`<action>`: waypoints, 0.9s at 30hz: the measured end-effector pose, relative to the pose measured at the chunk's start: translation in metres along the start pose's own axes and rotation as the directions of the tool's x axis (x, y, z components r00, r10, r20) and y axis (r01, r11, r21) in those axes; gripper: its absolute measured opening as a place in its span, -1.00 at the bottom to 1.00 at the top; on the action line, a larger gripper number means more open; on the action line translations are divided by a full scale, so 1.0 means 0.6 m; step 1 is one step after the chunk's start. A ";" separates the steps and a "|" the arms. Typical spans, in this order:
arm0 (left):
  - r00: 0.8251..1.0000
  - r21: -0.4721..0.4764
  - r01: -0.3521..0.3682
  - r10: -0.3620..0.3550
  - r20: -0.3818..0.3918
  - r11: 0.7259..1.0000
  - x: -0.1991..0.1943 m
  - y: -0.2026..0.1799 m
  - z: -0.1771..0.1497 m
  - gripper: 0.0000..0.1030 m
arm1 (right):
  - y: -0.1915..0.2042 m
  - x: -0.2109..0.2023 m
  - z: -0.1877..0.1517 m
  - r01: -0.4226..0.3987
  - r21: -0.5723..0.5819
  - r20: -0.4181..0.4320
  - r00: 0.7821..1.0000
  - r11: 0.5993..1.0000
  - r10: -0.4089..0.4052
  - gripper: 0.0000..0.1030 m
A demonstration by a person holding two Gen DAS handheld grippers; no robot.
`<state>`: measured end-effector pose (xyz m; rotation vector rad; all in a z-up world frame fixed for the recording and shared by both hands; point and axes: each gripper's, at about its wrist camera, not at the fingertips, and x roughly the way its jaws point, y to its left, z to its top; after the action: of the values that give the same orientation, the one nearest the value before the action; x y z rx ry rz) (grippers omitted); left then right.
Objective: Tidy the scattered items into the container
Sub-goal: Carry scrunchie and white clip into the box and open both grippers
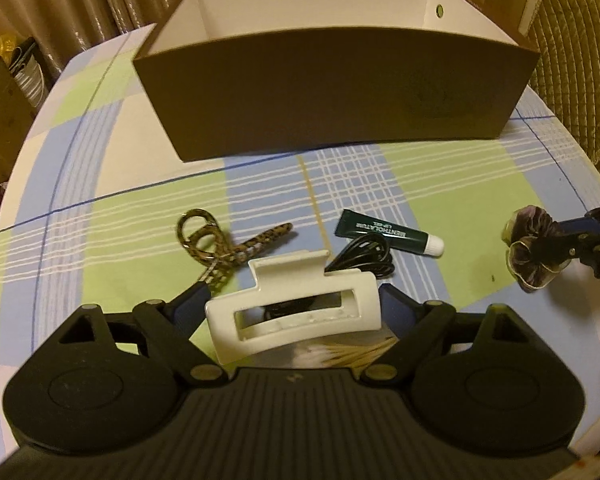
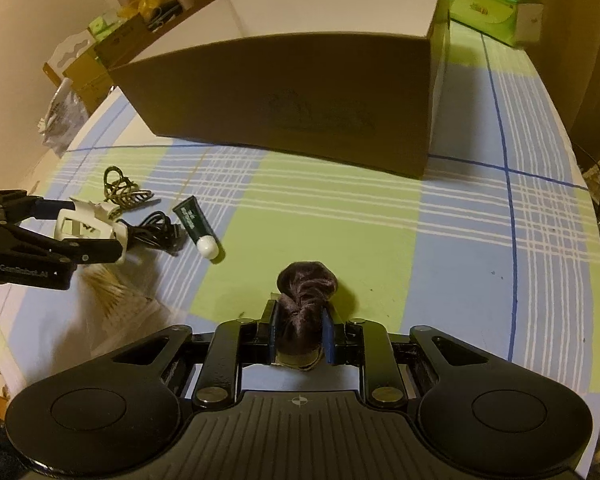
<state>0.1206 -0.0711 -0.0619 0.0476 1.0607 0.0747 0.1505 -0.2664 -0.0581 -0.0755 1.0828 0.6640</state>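
My left gripper (image 1: 294,300) is shut on a white claw hair clip (image 1: 292,316), jaws wide across its length, holding it just above the table. In the right wrist view the same clip (image 2: 80,226) sits between the left gripper's fingers (image 2: 100,246). My right gripper (image 2: 300,312) is shut on a dark purple scrunchie (image 2: 306,280), and it also shows at the right edge of the left wrist view as the scrunchie (image 1: 528,256). The open brown box (image 1: 320,92) with a white inside stands beyond both grippers. A leopard-print clip (image 1: 216,240), a green lip-gel tube (image 1: 384,232) and a coiled black cable (image 1: 364,256) lie on the cloth.
A bundle of cotton swabs (image 2: 112,292) lies below the left gripper. The table has a blue, green and white checked cloth (image 2: 340,220). A padded chair back (image 1: 572,60) stands at the right, green tissue packs (image 2: 484,4) behind the box, cartons and bags (image 2: 84,68) past the left table edge.
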 end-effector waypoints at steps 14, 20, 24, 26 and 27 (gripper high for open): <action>0.997 0.043 0.037 -0.039 0.059 0.998 -0.045 0.050 0.019 0.70 | 0.050 -0.022 0.027 0.020 0.009 0.037 0.999 1.000 -0.020 -0.67; 0.996 0.030 0.020 -0.023 0.084 0.999 -0.069 0.108 0.020 0.70 | 0.060 -0.047 0.049 0.003 0.047 0.082 0.997 0.999 -0.007 -0.68; 0.996 0.008 0.000 0.000 0.089 1.000 -0.080 0.150 0.019 0.70 | 0.069 -0.054 0.064 0.007 0.044 0.098 0.995 0.999 -0.011 -0.68; 0.995 0.007 -0.010 0.010 0.095 1.000 -0.086 0.164 0.021 0.70 | 0.073 -0.055 0.069 0.005 0.042 0.103 0.995 0.999 -0.009 -0.68; 0.995 0.006 -0.013 0.013 0.100 1.000 -0.089 0.169 0.022 0.70 | 0.075 -0.055 0.072 0.002 0.042 0.105 0.994 0.999 -0.006 -0.68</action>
<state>0.1023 0.0253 -0.0016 0.0639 0.9609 0.0797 0.1508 -0.2294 0.0018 -0.0069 0.9946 0.6347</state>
